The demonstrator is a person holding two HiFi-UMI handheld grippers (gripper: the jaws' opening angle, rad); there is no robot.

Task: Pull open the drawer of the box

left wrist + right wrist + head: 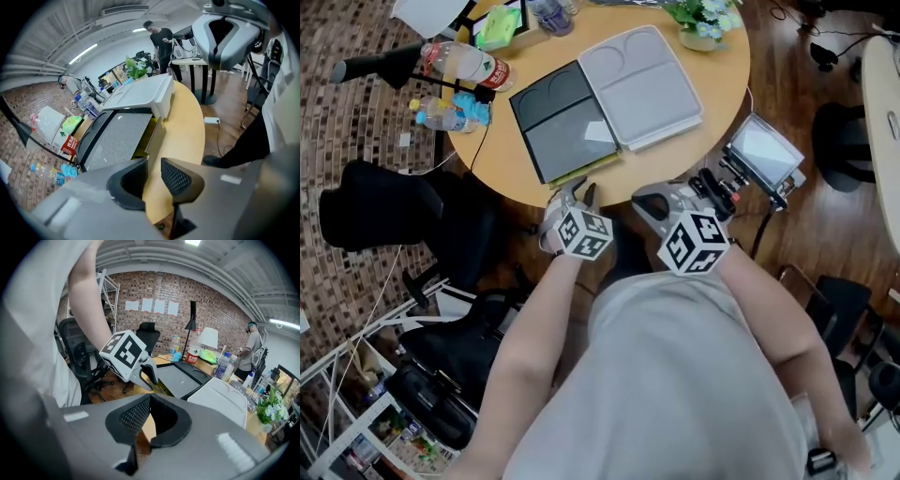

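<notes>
Dark box (pixel 562 122) lies flat on the round wooden surface (pixel 712 112), near the edge closest to the person. Its long axis runs away from the person, skewed a little left at the far end. The drawer (pixel 155 138) comes out of the near short end, facing the person. It is part open, with yellow inside showing as a strip (pixel 581 173).

Left hand-held gripper (pixel 153 166) is at that near end, just off the surface edge, pointing down at the drawer front. Jaws are apart with a clear gap, pads on nothing; the drawer front shows beyond the gap.

Right hand-held gripper (pixel 149 399) is beside the left one, to the right and off the surface edge. Its tips meet, nothing between them.

A white box (pixel 642 84) lies touching the dark box's right side, same heading.

Far left of the surface: a water bottle (pixel 459 61), a smaller blue-capped bottle (pixel 441 114) and a green item (pixel 497 26). A plant (pixel 703 19) stands at the far side. A black office chair (pixel 384 216) stands left of the surface and a small screen device (pixel 764 150) right of it. Nothing lies on the surface in front of the drawer.
</notes>
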